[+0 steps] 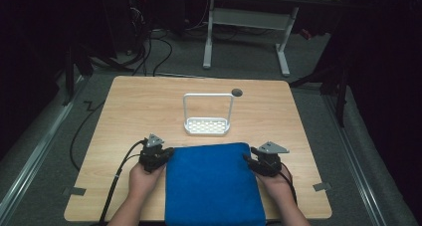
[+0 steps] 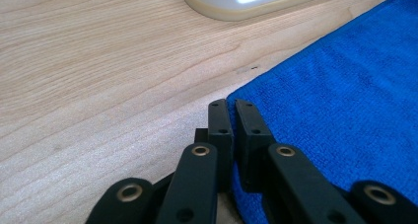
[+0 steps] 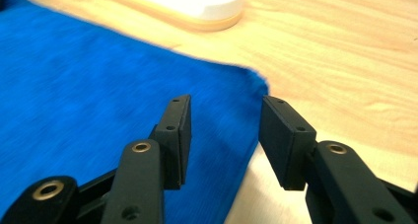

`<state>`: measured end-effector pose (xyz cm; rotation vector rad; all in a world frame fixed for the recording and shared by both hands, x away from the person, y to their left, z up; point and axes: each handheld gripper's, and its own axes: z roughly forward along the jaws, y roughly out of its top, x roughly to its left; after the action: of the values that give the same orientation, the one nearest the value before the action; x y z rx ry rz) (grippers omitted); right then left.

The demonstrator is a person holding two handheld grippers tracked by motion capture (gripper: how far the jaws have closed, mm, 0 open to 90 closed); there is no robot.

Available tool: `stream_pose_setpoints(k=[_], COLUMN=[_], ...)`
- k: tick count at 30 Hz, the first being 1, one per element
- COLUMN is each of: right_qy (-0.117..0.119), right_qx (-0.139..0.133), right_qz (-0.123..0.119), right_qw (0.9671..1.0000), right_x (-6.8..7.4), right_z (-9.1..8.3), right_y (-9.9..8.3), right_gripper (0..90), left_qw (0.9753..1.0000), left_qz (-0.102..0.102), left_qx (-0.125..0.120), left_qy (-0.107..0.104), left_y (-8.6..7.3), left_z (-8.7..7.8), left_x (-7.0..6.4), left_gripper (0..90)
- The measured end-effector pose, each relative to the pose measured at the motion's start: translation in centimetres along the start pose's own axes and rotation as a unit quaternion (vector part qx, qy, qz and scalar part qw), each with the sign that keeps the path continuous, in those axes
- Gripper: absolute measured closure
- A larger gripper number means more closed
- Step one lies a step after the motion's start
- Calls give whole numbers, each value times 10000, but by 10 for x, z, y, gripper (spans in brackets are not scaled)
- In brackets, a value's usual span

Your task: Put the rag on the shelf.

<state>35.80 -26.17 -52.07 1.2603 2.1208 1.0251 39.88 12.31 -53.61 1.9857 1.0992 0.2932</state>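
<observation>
Blue microfibre cloth (image 1: 214,183) lies flat at the table's (image 1: 124,116) near edge. The left gripper (image 2: 231,108) is pinched closed on its far left corner; the right gripper (image 3: 224,110) straddles the far right corner, jaws apart, probably readying a two-corner fold. A white rack (image 1: 207,126) stands beyond.

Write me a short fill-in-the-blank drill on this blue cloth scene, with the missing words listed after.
1. The left gripper is ____ on the edge of the blue terry cloth.
2. The right gripper has its jaws ____ over the cloth's far corner.
3. Behind the cloth stands a white perforated plastic caddy with a tall ____.

Missing words: shut; open; handle
</observation>
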Motion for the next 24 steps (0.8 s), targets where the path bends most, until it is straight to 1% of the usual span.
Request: stream_pose_setpoints(k=[1,2,3,4,5,6,8,9,10,11,12,13,14,15,16,18,19,20,22,23,24], right_qy=[-88,-88,-97,-79,-94,-94,-23,-72,-111,-111,-116,-105,-105,-112,-112,-32,6,6,2,33,42], right_qx=[178,178,171,177,238,238,254,364,383,383,381,382,382,384,384,347,291,291,167,135,65], right_qz=[55,55,101,187,283,283,348,285,244,244,195,150,150,80,80,96,98,98,91,99,72], right_qw=[9998,9998,9998,9996,9993,9993,9991,9989,9989,9989,9990,9991,9991,9992,9992,9993,9995,9995,9998,9999,9999], right_x=[-4,-4,-6,-9,-13,-13,-15,-14,-12,-12,-10,-7,-7,-5,-5,-4,-4,-4,-3,-3,1], right_z=[9,9,13,17,23,23,28,33,35,35,35,34,34,34,34,33,31,31,28,27,25], right_y=[4,4,6,7,11,11,13,14,14,14,14,14,14,14,14,13,13,13,12,11,9], right_gripper=[553,553,563,565,587,587,624,675,702,702,731,819,819,861,861,870,875,875,877,877,878], left_qw=[10000,10000,10000,10000,10000,10000,10000,10000,10000,10000,10000,10000,10000,9999,9999,9999,9997,9997,9993,9990,9985], left_qz=[-3,-4,-7,-14,-3,-3,-7,-11,-37,-37,-38,-25,-25,-17,-17,-7,16,16,81,131,129], left_qx=[-3,-3,-2,-13,-26,-26,-37,-38,-47,-47,-56,-86,-86,-98,-98,-149,-237,-237,-343,-416,-524], left_qy=[-5,-7,-15,-12,-16,-16,-25,-23,-35,-35,-38,-25,-25,-25,-25,-37,-50,-50,-87,-104,-124], left_y=[0,0,0,0,0,0,0,0,0,0,0,-1,-1,-1,-1,-1,-2,-2,-4,-5,-5], left_z=[0,0,0,0,-1,-1,-1,-1,-1,-1,-1,-2,-2,-2,-2,-3,-5,-5,-8,-9,-11], left_x=[0,0,0,0,1,1,1,1,1,1,1,1,1,0,0,1,0,0,-1,-2,-1], left_gripper=[864,864,864,864,864,864,864,864,864,864,864,865,866,866,867,868,868,868,868,868,869])
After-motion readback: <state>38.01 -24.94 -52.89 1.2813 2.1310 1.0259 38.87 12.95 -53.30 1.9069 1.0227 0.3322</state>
